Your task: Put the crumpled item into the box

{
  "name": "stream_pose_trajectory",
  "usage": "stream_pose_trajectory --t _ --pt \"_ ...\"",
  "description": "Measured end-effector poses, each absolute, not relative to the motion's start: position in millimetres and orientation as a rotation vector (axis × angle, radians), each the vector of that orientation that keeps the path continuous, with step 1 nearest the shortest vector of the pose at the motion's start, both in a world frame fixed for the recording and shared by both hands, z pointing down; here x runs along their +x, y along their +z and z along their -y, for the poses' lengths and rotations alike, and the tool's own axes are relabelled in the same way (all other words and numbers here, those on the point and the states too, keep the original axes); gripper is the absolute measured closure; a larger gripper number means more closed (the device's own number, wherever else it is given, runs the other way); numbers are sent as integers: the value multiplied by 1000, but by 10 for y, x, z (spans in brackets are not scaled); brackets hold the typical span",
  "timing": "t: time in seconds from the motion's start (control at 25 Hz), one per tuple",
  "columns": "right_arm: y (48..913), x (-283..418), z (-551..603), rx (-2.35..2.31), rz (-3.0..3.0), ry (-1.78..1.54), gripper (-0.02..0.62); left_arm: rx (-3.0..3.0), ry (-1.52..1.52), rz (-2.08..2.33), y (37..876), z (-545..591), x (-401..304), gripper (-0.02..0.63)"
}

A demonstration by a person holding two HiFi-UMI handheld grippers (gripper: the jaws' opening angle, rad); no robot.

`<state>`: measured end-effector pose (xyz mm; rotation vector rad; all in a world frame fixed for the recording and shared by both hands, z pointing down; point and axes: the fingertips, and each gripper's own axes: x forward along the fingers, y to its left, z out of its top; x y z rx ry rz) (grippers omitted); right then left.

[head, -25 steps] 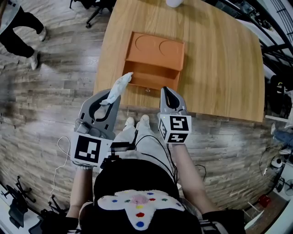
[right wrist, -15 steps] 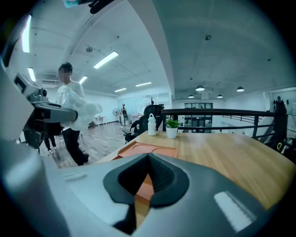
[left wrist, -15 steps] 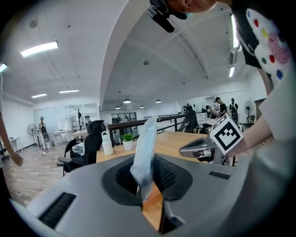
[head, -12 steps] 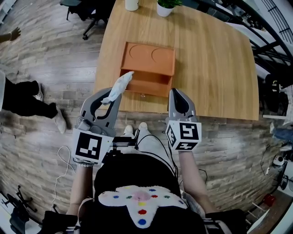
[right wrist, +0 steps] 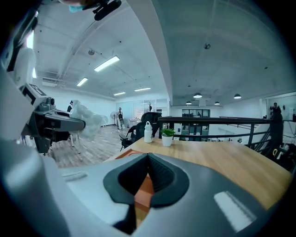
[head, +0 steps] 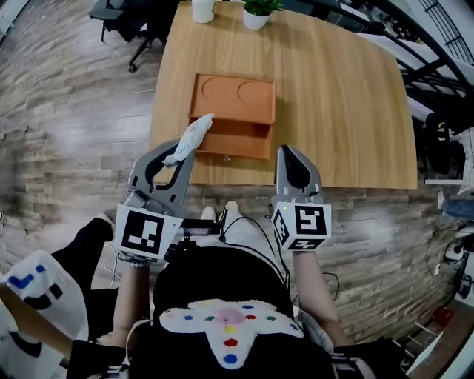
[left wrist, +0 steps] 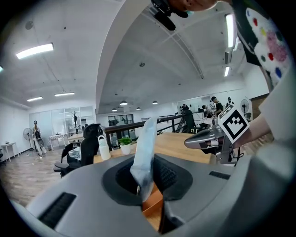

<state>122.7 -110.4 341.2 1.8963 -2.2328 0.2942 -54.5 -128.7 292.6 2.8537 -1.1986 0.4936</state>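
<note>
Left gripper (head: 180, 152): jaws nearly together, pinching the lower end of the crumpled item (head: 191, 138). The left gripper view confirms this, with the pale, wrinkled wad (left wrist: 144, 150) standing up out of the pads. The item is held off the counter (head: 341, 96). In the head view its upper end overlaps the near-left corner of the box (head: 235, 100). I cannot tell how high it sits above that corner.

Box: orange, on the counter. The far half has two round recesses and the near half is an open compartment. Nothing visible inside it.

Right gripper (head: 288, 153): jaws closed tip to tip with nothing between them. It sits on the near side of the box, toward its right corner, at the counter's near edge. The right gripper view shows only the orange of the box (right wrist: 144, 190) through the gap below the tips.

Beyond the box, at the far edge of the counter: a white bottle (head: 202, 9) and a small potted plant (head: 258, 10).
</note>
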Motion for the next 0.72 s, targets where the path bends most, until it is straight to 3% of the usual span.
stream_pose_trajectory --t 0.72 --pt "3543 1643 879 2017 2095 377 586 2954 836 889 3637 1596 32 557"
